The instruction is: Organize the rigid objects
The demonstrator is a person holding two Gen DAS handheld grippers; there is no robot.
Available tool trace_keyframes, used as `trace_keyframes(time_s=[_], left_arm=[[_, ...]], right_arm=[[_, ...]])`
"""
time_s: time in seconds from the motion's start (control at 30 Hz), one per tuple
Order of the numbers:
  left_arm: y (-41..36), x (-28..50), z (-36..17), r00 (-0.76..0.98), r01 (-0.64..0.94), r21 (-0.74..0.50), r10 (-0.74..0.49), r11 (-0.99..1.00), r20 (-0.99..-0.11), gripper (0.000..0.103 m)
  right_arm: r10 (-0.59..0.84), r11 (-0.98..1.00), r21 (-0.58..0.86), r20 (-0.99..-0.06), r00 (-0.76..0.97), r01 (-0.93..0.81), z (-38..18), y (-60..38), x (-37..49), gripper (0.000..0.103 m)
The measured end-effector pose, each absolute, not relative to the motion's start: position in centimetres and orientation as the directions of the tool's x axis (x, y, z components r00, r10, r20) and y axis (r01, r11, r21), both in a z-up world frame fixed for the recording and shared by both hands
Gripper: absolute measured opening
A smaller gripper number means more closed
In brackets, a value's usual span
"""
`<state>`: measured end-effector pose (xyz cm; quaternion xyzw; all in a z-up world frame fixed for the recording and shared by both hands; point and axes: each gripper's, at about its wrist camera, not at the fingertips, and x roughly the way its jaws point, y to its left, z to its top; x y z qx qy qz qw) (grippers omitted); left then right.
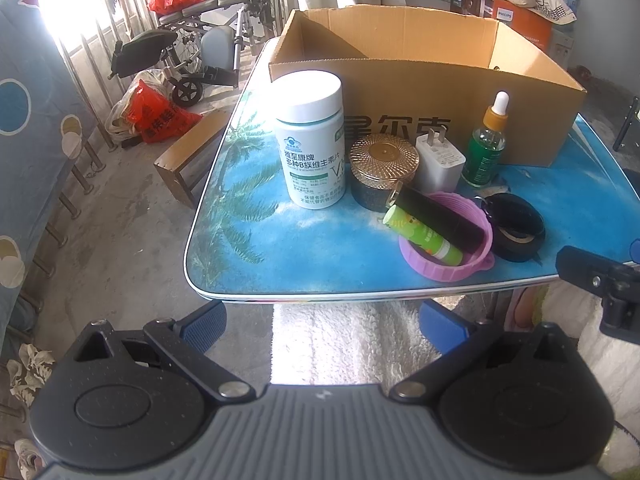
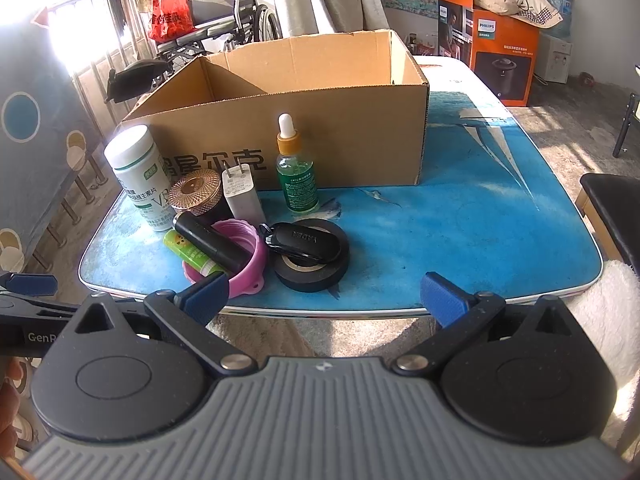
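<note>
A: From your left wrist, your left gripper (image 1: 322,330) is spread wide, holding nothing, short of the bench (image 1: 320,276) edge. The clutter sits ahead and right: white bottle (image 1: 312,140), gold-lidded jar (image 1: 382,168), charger (image 1: 438,162), dropper bottle (image 1: 486,144), all in front of the cardboard box (image 1: 420,92).

B: And the right wrist?

A: Your right gripper (image 2: 324,294) is also apart and empty. The tape roll (image 2: 314,266), key fob (image 2: 306,242) resting on it, lies straight ahead, nearest. The pink cap (image 2: 250,258) holds a black tube (image 2: 210,244) and green stick (image 2: 188,254), their long axes slanting away leftward. Your right hand looks closer.
</note>
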<state>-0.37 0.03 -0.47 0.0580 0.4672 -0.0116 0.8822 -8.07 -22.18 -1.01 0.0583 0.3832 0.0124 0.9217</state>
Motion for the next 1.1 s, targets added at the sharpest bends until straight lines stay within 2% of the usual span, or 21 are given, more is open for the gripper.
trace_keyframes(time_s=[0.83,1.1], left_arm=[[0.04,-0.31,-0.63,0.557,0.075,0.098,0.039,0.992,-0.830,0.103],[-0.76,0.10,-0.79,0.570,0.111,0.087,0.008,0.990,-0.822,0.103]], right_arm=[[0.068,0.993,0.118,-0.706,0.705,0.023,-1.06,-22.18,-8.02,0.102],[0.067,0.991,0.131,-0.689,0.721,0.034,-1.09,-22.87,-7.85,0.102]])
